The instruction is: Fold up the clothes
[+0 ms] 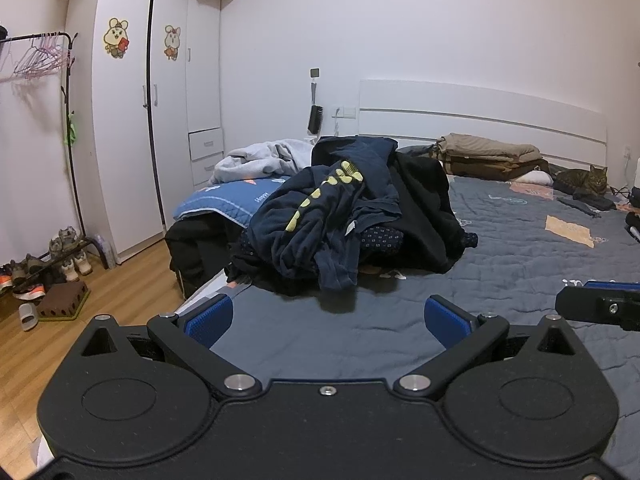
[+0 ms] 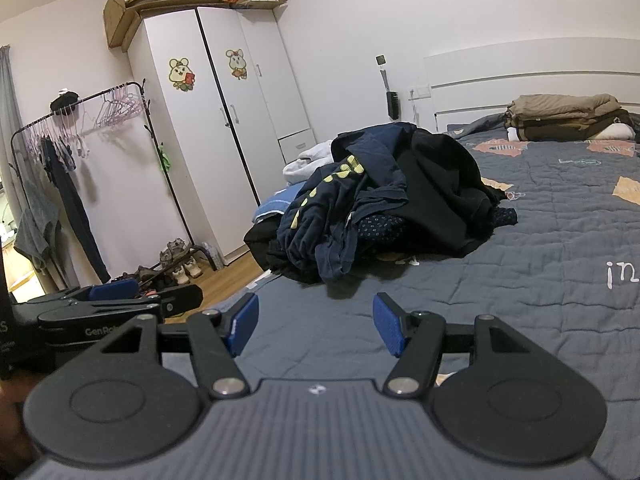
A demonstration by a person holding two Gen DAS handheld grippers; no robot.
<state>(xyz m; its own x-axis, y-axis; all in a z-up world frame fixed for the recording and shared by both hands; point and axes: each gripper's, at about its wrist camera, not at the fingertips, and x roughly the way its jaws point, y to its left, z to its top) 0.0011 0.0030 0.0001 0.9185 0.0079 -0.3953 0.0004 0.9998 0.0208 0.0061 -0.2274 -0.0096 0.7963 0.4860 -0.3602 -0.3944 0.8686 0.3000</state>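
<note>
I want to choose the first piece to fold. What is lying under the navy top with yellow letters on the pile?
Under the navy top a dotted dark cloth shows, with a black garment beside it. Anything deeper in the pile is covered.

Home bedroom: bed (image 1: 520, 280) with white headboard (image 1: 480, 120); white wardrobe (image 1: 132, 128) bearing cartoon stickers; clothes rack (image 2: 80, 152) with hangers; shoes (image 1: 40, 272) on wood floor; cat (image 1: 584, 180) near bed's head edge.

right hand-held gripper (image 2: 314, 326): jaws apart, empty | clothes pile (image 2: 384, 200): heaped on bed (image 2: 540, 280), ahead
</note>
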